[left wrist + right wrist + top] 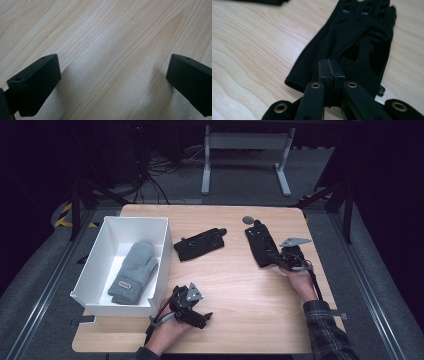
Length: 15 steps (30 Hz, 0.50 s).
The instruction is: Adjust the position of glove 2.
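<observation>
Two black gloves are lying on the table (235, 285), and the right one, the glove (261, 246) under the person's right hand (299, 281), is the one being worked on. It is lying flat on the wood at the table's right side, fingers pointing to the far edge, cuff toward the person. The right gripper (278, 259) is sitting over its cuff end, and in the right gripper view the jaws of the right gripper (331, 72) are standing pressed together, pads meeting face to face, above the cuff edge of the glove (352, 37); whether a fold of fabric is being pinched between them I cannot tell, since the jaws are hiding the spot. A small grey disc (247, 220) is lying just beyond the glove's fingertips. The second glove (199, 244) is lying well apart toward the table's middle, slanted, just beside the white box (95, 265). That box is standing at the left edge and is holding a grey mitten (132, 271), lying flat on its floor. At the near left, the left hand (167, 332) is holding the left gripper (200, 316) low over bare wood, near the box's near corner. In the left gripper view its jaws are standing spread wide, with bare table (110, 50) between them, grasping and touching nothing.
</observation>
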{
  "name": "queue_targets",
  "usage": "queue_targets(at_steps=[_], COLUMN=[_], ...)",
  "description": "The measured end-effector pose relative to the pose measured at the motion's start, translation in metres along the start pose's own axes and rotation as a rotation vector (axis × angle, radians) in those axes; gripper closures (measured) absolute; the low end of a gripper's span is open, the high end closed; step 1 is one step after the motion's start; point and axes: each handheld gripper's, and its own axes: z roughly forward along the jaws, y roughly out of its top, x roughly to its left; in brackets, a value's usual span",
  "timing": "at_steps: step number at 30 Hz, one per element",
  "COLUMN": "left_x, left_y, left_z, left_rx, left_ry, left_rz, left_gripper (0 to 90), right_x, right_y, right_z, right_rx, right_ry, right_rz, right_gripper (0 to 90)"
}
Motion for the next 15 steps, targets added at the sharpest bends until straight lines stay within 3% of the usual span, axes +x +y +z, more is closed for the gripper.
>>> queue_targets(at_steps=[2, 7, 15], left_x=[0.000, 0.000, 0.001], left_y=[0.000, 0.000, 0.000], left_z=[0.000, 0.000, 0.000], left_rx=[0.000, 0.001, 0.003], left_ry=[0.000, -0.002, -0.005], left_rz=[0.000, 0.003, 0.003], left_gripper=[0.1, 0.0, 0.1], right_x=[0.000, 0.000, 0.008], right_y=[-0.003, -0.006, -0.010], right_z=[0.005, 0.007, -0.004], right_rx=[0.024, 0.025, 0.063], right_ry=[-0.006, -0.003, 0.014], right_rz=[-0.005, -0.005, -0.037], right_gripper=[90.0, 90.0, 90.0])
